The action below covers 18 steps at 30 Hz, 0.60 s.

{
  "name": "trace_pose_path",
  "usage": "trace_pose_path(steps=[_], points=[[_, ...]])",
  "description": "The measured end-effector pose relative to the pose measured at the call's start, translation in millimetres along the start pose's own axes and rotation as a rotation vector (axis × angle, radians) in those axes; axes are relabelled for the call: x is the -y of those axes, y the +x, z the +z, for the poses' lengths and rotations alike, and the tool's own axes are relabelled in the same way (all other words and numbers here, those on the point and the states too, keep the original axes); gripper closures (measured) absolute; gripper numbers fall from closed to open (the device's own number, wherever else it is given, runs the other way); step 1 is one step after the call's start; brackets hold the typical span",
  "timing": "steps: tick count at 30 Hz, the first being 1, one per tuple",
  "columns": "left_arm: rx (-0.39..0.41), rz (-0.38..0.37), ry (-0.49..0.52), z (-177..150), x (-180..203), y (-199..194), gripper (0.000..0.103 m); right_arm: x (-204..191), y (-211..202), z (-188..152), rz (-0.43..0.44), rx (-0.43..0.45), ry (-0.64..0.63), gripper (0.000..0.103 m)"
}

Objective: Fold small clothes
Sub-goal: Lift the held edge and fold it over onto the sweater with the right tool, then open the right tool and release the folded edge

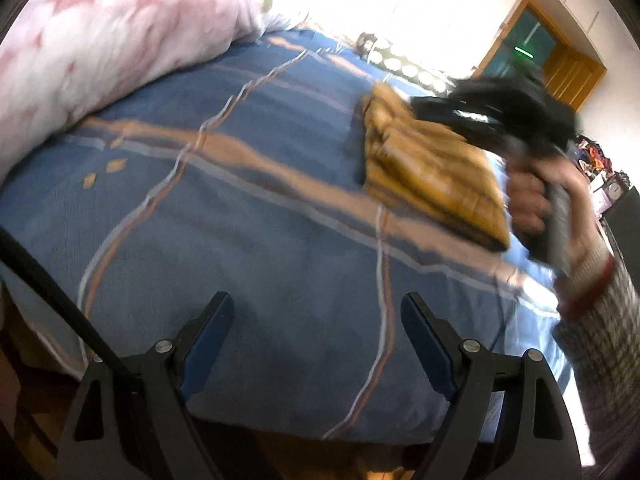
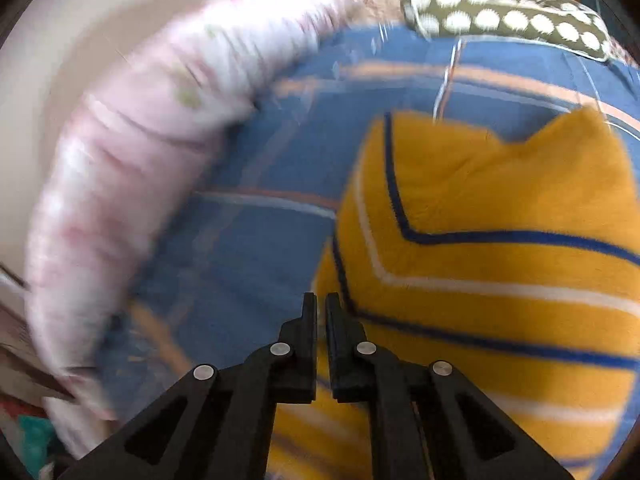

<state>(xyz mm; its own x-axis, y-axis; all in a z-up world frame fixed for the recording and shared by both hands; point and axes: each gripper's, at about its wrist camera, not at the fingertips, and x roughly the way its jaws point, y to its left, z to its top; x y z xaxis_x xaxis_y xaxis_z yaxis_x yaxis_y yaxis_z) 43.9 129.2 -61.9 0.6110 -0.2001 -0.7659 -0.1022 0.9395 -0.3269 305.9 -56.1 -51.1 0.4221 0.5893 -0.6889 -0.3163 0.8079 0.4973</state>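
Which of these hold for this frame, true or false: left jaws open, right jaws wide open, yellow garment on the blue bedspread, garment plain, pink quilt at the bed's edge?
1. The left gripper has its jaws apart with nothing between them. True.
2. The right gripper has its jaws wide open. False: they are nearly closed, with only a thin gap, and no cloth shows between them.
3. The yellow garment lies on the blue bedspread. True.
4. The garment is plain yellow. False: it carries dark blue and white stripes.
5. A pink floral quilt lies bunched along the bed's edge. True.
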Motion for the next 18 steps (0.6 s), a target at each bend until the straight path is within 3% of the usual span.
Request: trace_pose_path(steps=[1,2,4,8,12,15,16,18], points=[[0.007,-0.005,0.008,7.2,3.2,0.5,0.018,8.5,-26.5,-0.9,0.006,0.052,0.003,0.073],[0.017,-0.013,0.022,19.6,8.9,2.9,0.017,15.8,-43.0,-2.0,0.002,0.085,0.003,0.049],[0.028,-0.029,0.046,40.3,19.9,12.2,0.014,43.5,-77.9,-6.0,-0.048,0.154,0.019,0.026],[0.008,-0.095,0.098,89.1,45.7,52.8,0.014,98.0,-88.3,-17.7,-0.114,0.125,0.097,0.023],[-0.056,-0.165,0.133,138.8,64.5,109.2,0.014,146.5,-77.1,-31.3,-0.06,0.104,0.242,0.023],[-0.15,-0.236,0.125,166.4,65.5,153.1,0.012,159.7,-58.8,-26.8,0.028,0.106,0.269,0.023],[-0.21,-0.294,0.118,172.6,64.9,171.4,0.011,160.3,-54.0,-22.9,0.056,0.107,0.269,0.023],[-0.287,-0.349,0.066,174.8,60.6,197.8,0.011,159.9,-44.4,-19.4,0.065,0.106,0.271,0.023]])
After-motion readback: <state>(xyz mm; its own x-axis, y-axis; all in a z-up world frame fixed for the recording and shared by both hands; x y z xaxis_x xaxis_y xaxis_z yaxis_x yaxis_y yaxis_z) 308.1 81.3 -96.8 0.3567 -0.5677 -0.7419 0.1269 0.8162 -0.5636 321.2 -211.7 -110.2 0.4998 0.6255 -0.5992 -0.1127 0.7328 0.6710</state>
